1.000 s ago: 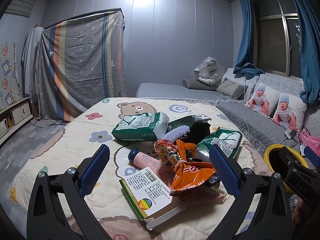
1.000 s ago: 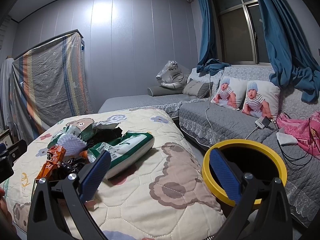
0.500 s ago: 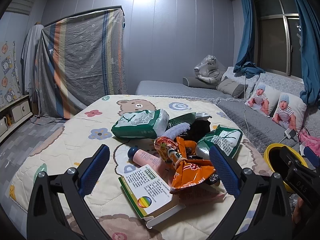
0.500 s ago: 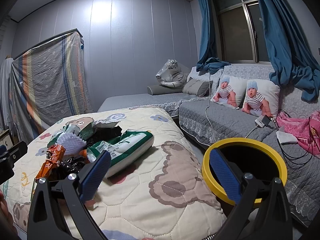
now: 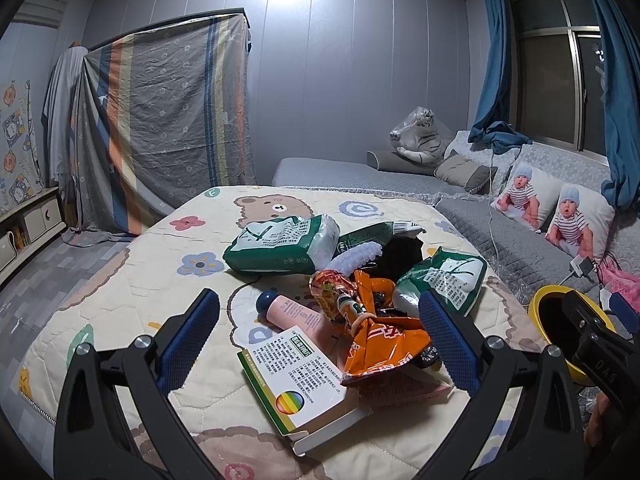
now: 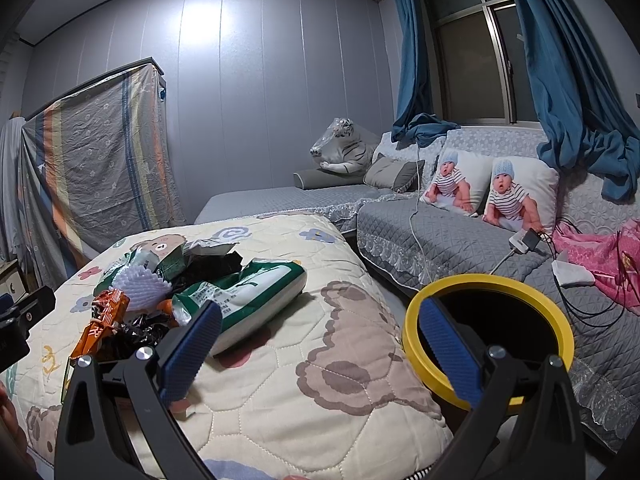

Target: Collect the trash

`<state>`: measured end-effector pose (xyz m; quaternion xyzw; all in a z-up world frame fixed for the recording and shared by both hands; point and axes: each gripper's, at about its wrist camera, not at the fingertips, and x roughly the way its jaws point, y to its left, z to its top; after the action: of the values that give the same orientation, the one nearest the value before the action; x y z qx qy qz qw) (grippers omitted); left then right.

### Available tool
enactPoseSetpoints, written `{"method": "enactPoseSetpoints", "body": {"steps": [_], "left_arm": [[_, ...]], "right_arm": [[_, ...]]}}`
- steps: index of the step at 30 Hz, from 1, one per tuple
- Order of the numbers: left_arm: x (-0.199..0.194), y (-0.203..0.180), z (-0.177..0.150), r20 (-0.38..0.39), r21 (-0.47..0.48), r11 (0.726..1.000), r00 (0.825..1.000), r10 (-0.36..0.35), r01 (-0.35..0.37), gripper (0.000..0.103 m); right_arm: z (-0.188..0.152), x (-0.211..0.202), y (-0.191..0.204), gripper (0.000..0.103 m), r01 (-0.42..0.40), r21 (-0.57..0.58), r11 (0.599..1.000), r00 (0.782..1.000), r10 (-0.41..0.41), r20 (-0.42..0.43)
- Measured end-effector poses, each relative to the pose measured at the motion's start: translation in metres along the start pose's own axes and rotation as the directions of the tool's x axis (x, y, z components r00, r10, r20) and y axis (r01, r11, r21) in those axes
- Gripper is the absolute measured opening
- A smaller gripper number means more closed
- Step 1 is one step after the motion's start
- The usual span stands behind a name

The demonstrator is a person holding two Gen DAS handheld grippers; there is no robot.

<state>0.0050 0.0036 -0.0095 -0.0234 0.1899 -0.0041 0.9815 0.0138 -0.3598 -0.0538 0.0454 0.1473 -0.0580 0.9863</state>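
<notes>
A pile of trash lies on the bear-print quilt (image 5: 120,304): two green-and-white packs (image 5: 280,248) (image 5: 444,280), an orange snack bag (image 5: 380,340), a pink tube (image 5: 288,312), a white-and-green carton (image 5: 296,380) and black wrappers. My left gripper (image 5: 320,340) is open and empty, just short of the carton and orange bag. My right gripper (image 6: 320,348) is open and empty over the quilt's right edge (image 6: 360,360), between a green pack (image 6: 248,296) and the yellow-rimmed bin (image 6: 488,280). The bin also shows in the left wrist view (image 5: 560,312).
A grey sofa (image 6: 440,240) with baby-print cushions (image 6: 492,196), cables and a pink cloth (image 6: 600,256) runs along the right. A striped sheet covers furniture (image 5: 160,128) at the back left. A low cabinet (image 5: 28,224) stands at far left.
The left gripper has drifted slightly; the trash pile sits a little higher in its view. The right gripper has hardly moved. Both stay open.
</notes>
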Motion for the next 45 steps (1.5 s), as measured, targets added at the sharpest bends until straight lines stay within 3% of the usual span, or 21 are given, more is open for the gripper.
{"method": "enactPoseSetpoints", "body": {"steps": [27, 31, 33, 37, 40, 43, 45], "left_arm": [[0.001, 0.0, 0.003, -0.008, 0.007, 1.0, 1.0, 0.014, -0.014, 0.095], [0.006, 0.006, 0.0, -0.027, -0.027, 0.997, 0.997, -0.078, 0.078, 0.095], [0.012, 0.016, 0.0, -0.05, -0.068, 0.99, 0.99, -0.131, 0.127, 0.095], [0.014, 0.047, 0.009, -0.029, -0.079, 0.993, 0.996, -0.086, 0.083, 0.095], [0.017, 0.07, 0.012, -0.047, 0.0, 1.0, 0.999, 0.015, -0.015, 0.095], [0.022, 0.084, 0.008, -0.086, 0.055, 0.998, 0.995, 0.043, -0.038, 0.095], [0.029, 0.087, 0.003, -0.131, 0.094, 0.995, 0.99, 0.057, -0.044, 0.095]], "right_arm": [[-0.004, 0.001, -0.007, 0.096, 0.006, 0.009, 1.0, 1.0, -0.006, 0.007], [0.004, 0.002, -0.017, 0.096, -0.011, 0.047, 0.999, 1.0, 0.01, 0.028], [0.009, 0.004, -0.019, 0.096, -0.077, 0.049, 0.996, 0.997, 0.076, 0.025], [0.024, 0.004, 0.0, 0.096, -0.191, -0.074, 0.979, 0.981, 0.193, 0.019], [0.02, 0.001, 0.026, 0.096, -0.302, -0.212, 0.93, 0.952, 0.305, -0.018], [0.012, -0.001, 0.055, 0.096, -0.435, -0.292, 0.852, 0.9, 0.423, -0.105], [0.006, -0.002, 0.076, 0.096, -0.52, -0.332, 0.787, 0.854, 0.494, -0.165]]}}
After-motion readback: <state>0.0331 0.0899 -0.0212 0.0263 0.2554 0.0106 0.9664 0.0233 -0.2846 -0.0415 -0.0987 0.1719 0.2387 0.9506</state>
